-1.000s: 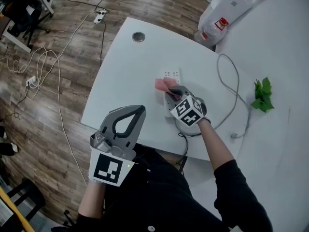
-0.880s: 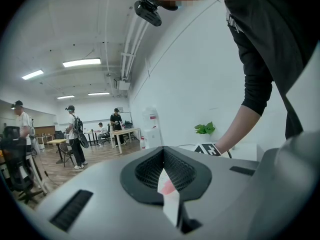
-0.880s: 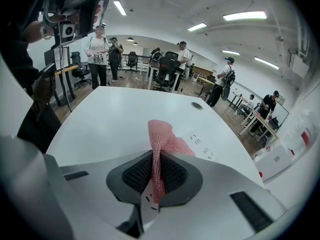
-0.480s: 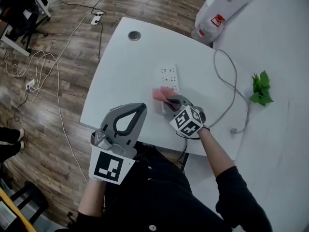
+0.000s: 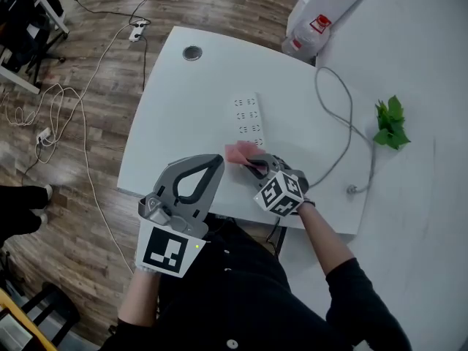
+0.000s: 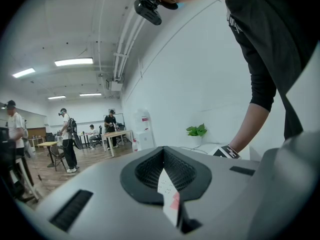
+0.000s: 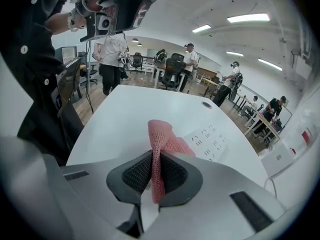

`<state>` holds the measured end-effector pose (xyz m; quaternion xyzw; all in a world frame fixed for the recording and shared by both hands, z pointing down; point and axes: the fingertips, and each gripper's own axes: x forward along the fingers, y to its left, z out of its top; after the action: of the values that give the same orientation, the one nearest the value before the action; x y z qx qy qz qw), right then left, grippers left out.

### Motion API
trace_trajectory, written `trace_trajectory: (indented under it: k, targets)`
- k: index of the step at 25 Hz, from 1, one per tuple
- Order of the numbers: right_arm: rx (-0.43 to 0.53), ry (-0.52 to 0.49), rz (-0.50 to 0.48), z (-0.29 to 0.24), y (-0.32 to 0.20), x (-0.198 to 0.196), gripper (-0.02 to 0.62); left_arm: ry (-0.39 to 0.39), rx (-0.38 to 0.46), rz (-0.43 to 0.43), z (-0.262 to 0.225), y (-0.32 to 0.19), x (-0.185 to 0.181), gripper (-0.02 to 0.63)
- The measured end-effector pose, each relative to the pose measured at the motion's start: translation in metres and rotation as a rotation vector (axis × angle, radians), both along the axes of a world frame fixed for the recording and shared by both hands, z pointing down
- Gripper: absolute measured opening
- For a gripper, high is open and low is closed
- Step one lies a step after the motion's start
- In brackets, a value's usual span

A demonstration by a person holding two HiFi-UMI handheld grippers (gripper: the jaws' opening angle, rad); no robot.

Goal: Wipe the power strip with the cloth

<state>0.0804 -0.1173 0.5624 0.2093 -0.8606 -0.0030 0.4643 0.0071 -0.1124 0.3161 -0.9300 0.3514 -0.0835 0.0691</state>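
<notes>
Several loose cords [image 5: 69,97] lay on the wooden floor [image 5: 88,167] at the far left; next to them stood the white table [image 5: 175,123], with a round grommet [image 5: 192,52] near its far corner; the left gripper [image 5: 210,162] was held off the table's near edge, above the person's dark clothing, its jaws pressed together with nothing between them, which its own view confirmed [image 6: 167,204]; through the narrow slit in those jaws a sliver of the strip and the pink fabric showed beyond; the power strip [image 5: 247,114] lay flat toward the middle of the table, its long side running away from the person; the pink cloth [image 5: 237,151] sat at the strip's near end, and whether it overlapped that end could not be told from above; the right gripper [image 5: 256,164] was clenched on the cloth, and its own view [image 7: 159,173] showed the fabric [image 7: 161,136] pinched upright between the dark pads, with a fold spreading toward the strip [image 7: 212,136] just beyond it; the marker cube [image 5: 280,193] faced the head camera; a grey cable [image 5: 330,97] looped over the table to the right of the strip, well apart from it; farthest right, a small green plant [image 5: 387,123] stood on the adjoining white surface.
</notes>
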Motion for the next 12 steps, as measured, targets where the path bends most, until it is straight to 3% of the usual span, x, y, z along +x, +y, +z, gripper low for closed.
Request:
trace_trajectory:
  k: [6, 12]
  targets:
    - [-0.002, -0.014, 0.031, -0.001, 0.012, 0.001, 0.051, 0.003, 0.000, 0.021, -0.001, 0.002, 0.005, 0.014]
    - [-0.003, -0.059, 0.125, -0.004, 0.009, 0.007, 0.052, -0.001, 0.007, 0.041, -0.003, 0.001, 0.013, 0.014]
